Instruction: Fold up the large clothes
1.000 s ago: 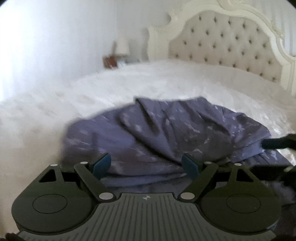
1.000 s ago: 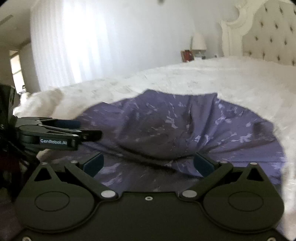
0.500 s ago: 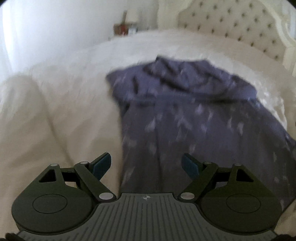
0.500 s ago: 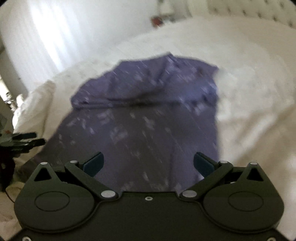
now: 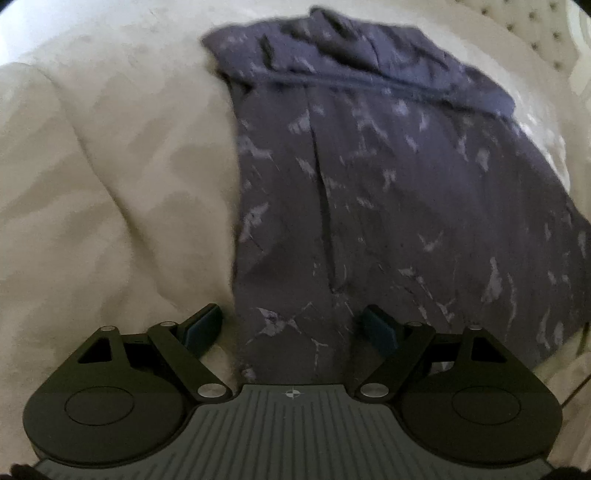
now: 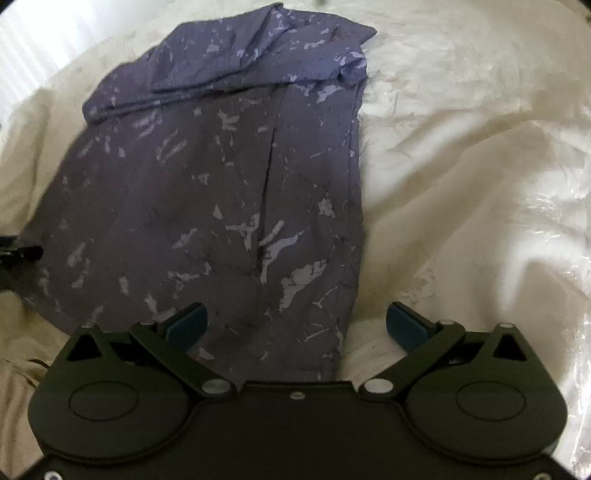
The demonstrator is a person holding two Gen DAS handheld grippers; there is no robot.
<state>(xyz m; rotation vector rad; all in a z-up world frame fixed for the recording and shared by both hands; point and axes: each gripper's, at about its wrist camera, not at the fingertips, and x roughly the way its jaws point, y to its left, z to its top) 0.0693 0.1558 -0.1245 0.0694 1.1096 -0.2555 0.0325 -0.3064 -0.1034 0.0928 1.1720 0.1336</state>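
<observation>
Where a tufted headboard [image 5: 546, 33] rises, cream bedding [image 6: 461, 166] lies rumpled.

A bedroom: cream bedding [image 6: 461, 184] (rumpled), tufted headboard [image 5: 543, 33].

Garment [image 5: 388, 192] spread on bed cover [image 5: 110, 177], bunched at far end, headboard [image 5: 546, 33] beyond

Purple white-flecked garment [image 6: 221, 192], cream bedspread [image 6: 461, 166]
</observation>
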